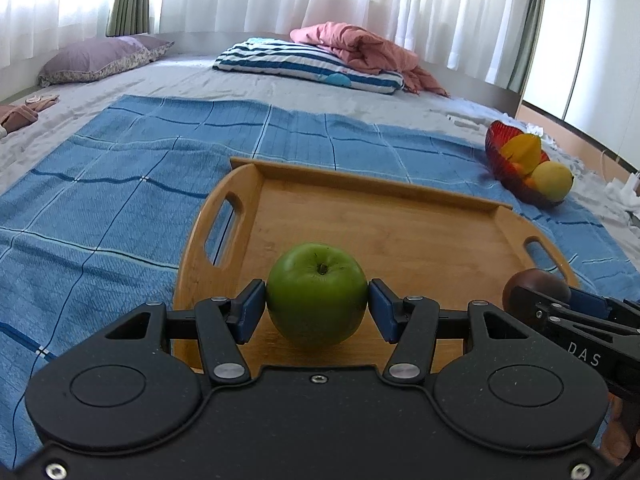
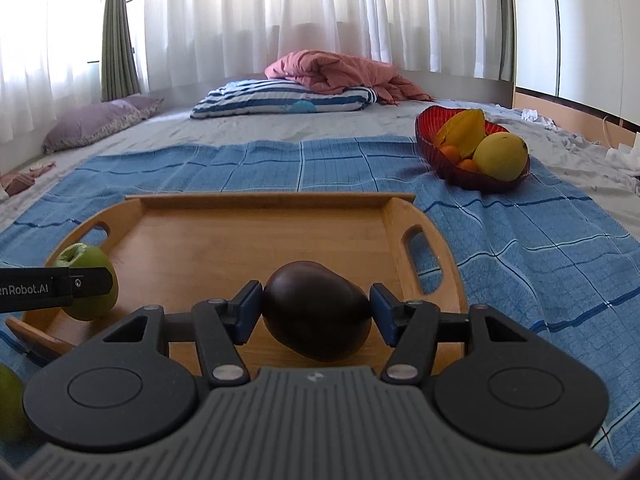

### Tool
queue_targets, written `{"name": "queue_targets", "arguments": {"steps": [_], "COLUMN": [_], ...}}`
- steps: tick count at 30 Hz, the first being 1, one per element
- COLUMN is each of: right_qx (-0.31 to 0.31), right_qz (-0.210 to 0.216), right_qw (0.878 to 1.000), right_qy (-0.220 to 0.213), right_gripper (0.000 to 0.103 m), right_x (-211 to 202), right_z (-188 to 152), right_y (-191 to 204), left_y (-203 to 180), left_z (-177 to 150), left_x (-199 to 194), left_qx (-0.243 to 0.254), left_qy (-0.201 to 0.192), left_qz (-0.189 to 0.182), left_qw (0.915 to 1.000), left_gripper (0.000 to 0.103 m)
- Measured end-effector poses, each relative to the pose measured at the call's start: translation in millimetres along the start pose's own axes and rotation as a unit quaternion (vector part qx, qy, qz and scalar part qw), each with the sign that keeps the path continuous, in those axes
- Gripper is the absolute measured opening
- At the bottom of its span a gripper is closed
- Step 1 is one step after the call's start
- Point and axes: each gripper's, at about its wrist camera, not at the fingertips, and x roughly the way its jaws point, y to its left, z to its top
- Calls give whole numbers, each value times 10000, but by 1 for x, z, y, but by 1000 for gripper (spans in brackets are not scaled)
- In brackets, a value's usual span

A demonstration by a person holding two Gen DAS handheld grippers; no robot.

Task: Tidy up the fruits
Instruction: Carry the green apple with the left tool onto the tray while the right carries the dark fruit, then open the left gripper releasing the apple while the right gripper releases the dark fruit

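Note:
My left gripper [image 1: 317, 308] is shut on a green apple [image 1: 317, 294] over the near edge of a wooden tray [image 1: 380, 216]. My right gripper [image 2: 316, 310] is shut on a dark purple fruit [image 2: 317, 310] over the same tray [image 2: 256, 232]. The apple [image 2: 89, 282] and the left gripper's finger show at the left of the right wrist view. The purple fruit [image 1: 534, 282] shows at the right of the left wrist view. A red bowl [image 2: 470, 178] holds a yellow mango, a star fruit and small oranges.
The tray lies on a blue checked cloth [image 1: 120, 200] spread on a bed. A second green fruit [image 2: 10, 404] lies near the left edge. A striped pillow [image 1: 308, 64], a pink blanket and a purple pillow lie at the far end.

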Motion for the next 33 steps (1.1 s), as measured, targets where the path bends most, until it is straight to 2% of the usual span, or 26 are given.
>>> {"name": "queue_targets", "arguments": {"steps": [10,23,29,30,33], "right_qx": [-313,-362,-433,-438,-479], "right_qz": [-101,-96,-79,-75,-33], "right_qw": [9994,9993,9990,9990,9988], "right_qy": [-55,-16,-19,-22,-20], "right_gripper": [62,65,69,75,76], "right_x": [-1,-3,-5,-6,-7], "right_z": [-4,-4,-6,-6,-7], "right_y": [9,11,13,13,13], "left_y": [-3,-3,-2,-3,-4], "left_z": [-2,-2,-5,-5,-7], "left_x": [0,-1,-2,-2,-6], "left_qx": [95,60,41,62,96], "left_qy": [-37,-38,11,-4,-50], "left_qz": [49,54,-20,12,28], "left_qw": [9999,10000,10000,10000,9999], "left_gripper": [54,55,61,63,73]}}
